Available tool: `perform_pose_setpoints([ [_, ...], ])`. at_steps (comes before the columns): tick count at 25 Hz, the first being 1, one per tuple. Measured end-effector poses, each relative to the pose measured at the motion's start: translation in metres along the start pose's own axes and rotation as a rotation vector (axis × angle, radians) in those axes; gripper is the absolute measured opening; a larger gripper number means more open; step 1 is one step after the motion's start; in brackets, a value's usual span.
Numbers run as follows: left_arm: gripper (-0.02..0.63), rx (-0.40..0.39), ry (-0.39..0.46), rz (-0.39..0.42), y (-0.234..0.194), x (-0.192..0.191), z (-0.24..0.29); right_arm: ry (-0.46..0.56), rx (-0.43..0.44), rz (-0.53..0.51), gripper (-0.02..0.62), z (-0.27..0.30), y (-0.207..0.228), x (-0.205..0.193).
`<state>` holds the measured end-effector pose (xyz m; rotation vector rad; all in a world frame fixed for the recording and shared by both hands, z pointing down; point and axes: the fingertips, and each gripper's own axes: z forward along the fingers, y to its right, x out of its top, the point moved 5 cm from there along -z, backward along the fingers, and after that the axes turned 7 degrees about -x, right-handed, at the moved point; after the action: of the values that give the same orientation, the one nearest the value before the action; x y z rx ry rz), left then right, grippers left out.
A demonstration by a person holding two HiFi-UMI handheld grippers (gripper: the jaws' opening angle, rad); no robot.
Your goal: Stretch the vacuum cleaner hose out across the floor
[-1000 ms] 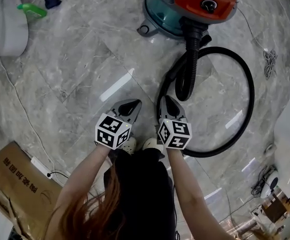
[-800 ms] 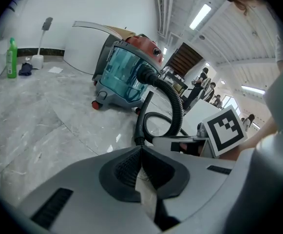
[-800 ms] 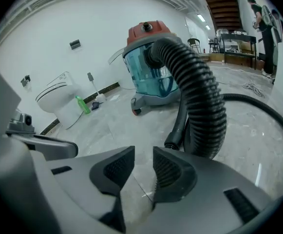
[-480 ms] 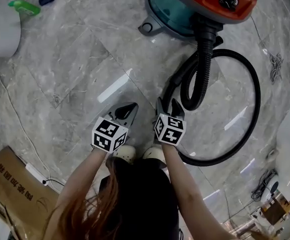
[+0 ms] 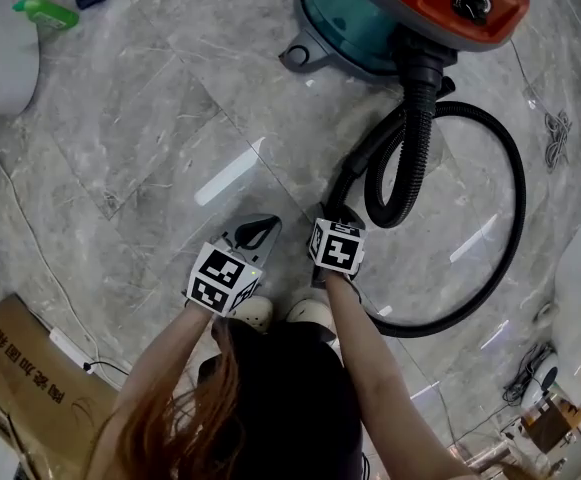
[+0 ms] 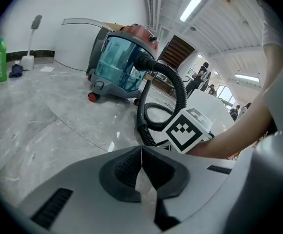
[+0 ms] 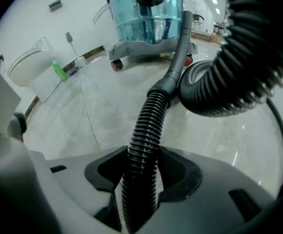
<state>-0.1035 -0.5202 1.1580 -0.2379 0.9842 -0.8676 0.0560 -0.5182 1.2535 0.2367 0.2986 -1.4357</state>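
Hose lies looped on the floor at the frame's right below the vacuum cleaner, one ribbed stretch caught between the right gripper's fingers, which have just been closing onto it, while the left gripper's fingers sit pressed together on nothing.

Black ribbed hose, loosely coiled

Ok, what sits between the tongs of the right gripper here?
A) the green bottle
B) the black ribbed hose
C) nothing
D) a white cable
B: in the right gripper view the black ribbed hose runs up between the tongs of the right gripper, which have just been closing around it.
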Motion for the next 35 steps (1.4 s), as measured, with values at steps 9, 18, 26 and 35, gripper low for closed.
perform_pose_setpoints([
  [9, 0.009, 0.035, 0.024, -0.046, 0.01, 0.019, -0.017, 0.018, 0.158, 0.069, 0.193, -0.037, -0.023, 0.006],
  [18, 0.009, 0.065, 0.026, -0.094, 0.037, 0.046, -0.063, 0.026, 0.279, 0.045, 0.193, -0.108, -0.06, 0.021],
  [26, 0.009, 0.085, 0.049, -0.107, 0.064, 0.074, -0.114, 0.017, 0.343, 0.103, 0.192, -0.171, -0.08, 0.03],
  [35, 0.009, 0.111, 0.072, -0.175, 0.099, 0.08, -0.159, -0.043, 0.404, 0.096, 0.192, -0.233, -0.099, 0.007],
])
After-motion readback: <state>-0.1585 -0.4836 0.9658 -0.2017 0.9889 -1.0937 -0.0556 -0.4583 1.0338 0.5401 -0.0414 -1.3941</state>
